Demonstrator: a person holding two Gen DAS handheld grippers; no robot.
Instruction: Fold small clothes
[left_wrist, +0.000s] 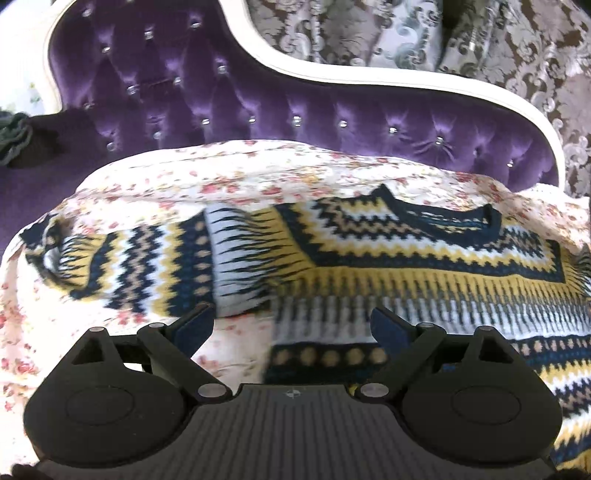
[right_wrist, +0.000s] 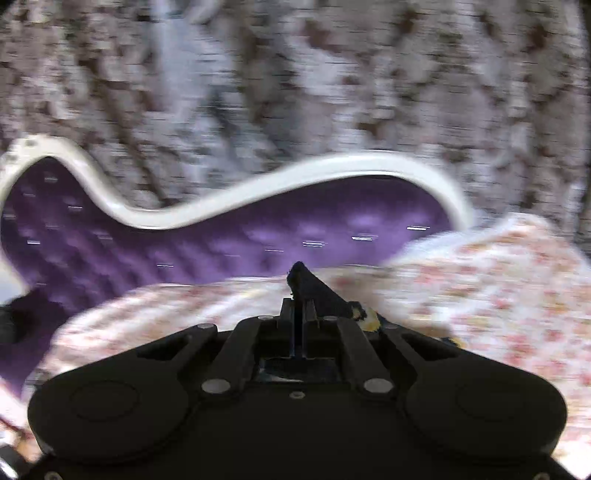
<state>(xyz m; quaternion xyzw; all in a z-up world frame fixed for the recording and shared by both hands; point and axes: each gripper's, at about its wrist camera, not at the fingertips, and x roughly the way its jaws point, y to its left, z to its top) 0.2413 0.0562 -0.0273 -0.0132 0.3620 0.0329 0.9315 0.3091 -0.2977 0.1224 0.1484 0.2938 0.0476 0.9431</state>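
A small knitted sweater (left_wrist: 388, 258) with navy, yellow and white zigzag bands lies spread on a floral sheet (left_wrist: 155, 177). Its neckline faces the sofa back and one sleeve (left_wrist: 122, 262) stretches left. My left gripper (left_wrist: 291, 325) is open and empty, just above the sweater's near left edge below the sleeve. My right gripper (right_wrist: 298, 314) is shut on a dark navy edge of the sweater (right_wrist: 317, 288), which sticks up past the fingertips. The right wrist view is blurred by motion.
A purple tufted sofa back (left_wrist: 229, 96) with a white frame (left_wrist: 369, 79) rises behind the sheet. Patterned grey-brown curtains (left_wrist: 517, 55) hang behind it. A dark ruffled cloth (left_wrist: 14, 136) lies at the far left.
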